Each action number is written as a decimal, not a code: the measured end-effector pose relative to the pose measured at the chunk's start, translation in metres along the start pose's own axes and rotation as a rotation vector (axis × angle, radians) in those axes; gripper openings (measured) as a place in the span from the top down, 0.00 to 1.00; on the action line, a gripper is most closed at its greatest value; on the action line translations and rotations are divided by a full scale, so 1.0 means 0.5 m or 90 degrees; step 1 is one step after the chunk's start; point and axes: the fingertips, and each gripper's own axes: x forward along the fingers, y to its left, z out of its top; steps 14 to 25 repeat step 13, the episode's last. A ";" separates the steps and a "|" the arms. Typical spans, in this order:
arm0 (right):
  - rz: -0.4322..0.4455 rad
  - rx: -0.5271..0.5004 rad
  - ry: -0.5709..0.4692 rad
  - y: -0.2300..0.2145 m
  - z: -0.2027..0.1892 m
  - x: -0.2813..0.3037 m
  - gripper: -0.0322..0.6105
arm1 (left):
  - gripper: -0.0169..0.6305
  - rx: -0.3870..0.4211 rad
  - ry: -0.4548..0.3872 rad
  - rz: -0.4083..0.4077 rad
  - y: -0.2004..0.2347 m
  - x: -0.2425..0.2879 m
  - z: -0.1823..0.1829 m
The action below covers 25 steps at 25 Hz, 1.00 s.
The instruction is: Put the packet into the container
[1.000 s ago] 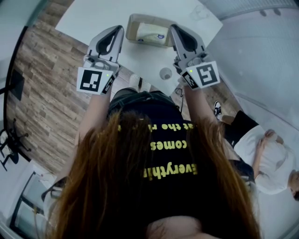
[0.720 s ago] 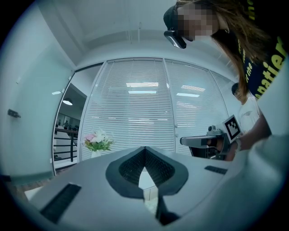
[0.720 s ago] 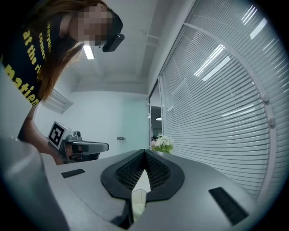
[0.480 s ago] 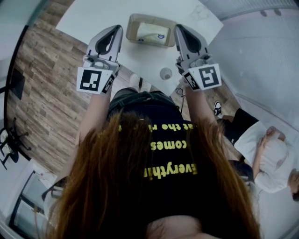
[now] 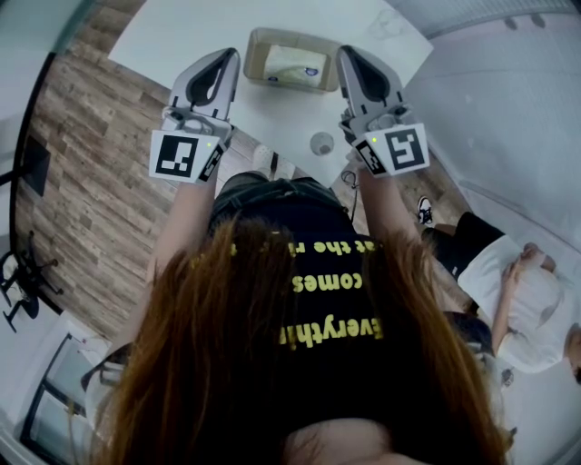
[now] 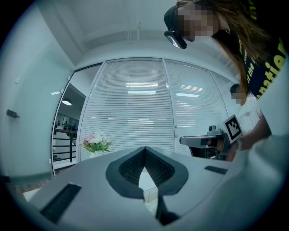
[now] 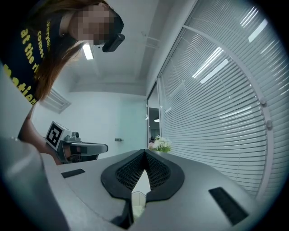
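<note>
Three cameras: one overhead, one riding on each pair of tongs.
The head view looks steeply down past the person's hair onto the desk, with the left tongs and right tongs below it. Each gripper view sits close behind its own tips and faces out across the room. Both share the flowers and blinds, and each catches the other tongs.

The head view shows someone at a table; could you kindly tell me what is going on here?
A person stands over a white table with a gripper in each hand. The left gripper and the right gripper are both shut with nothing between their jaws. From above, they flank a tan container. The packet already lies inside that container, so the task looks done.
</note>
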 end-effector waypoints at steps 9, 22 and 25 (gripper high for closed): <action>0.002 0.000 -0.001 0.001 0.000 -0.001 0.92 | 0.97 0.001 -0.004 -0.005 -0.004 0.004 -0.001; 0.002 -0.001 -0.003 0.002 -0.004 -0.006 0.92 | 0.97 0.003 -0.006 -0.004 -0.009 0.003 -0.002; 0.002 -0.001 -0.003 0.002 -0.004 -0.006 0.92 | 0.97 0.003 -0.006 -0.004 -0.009 0.003 -0.002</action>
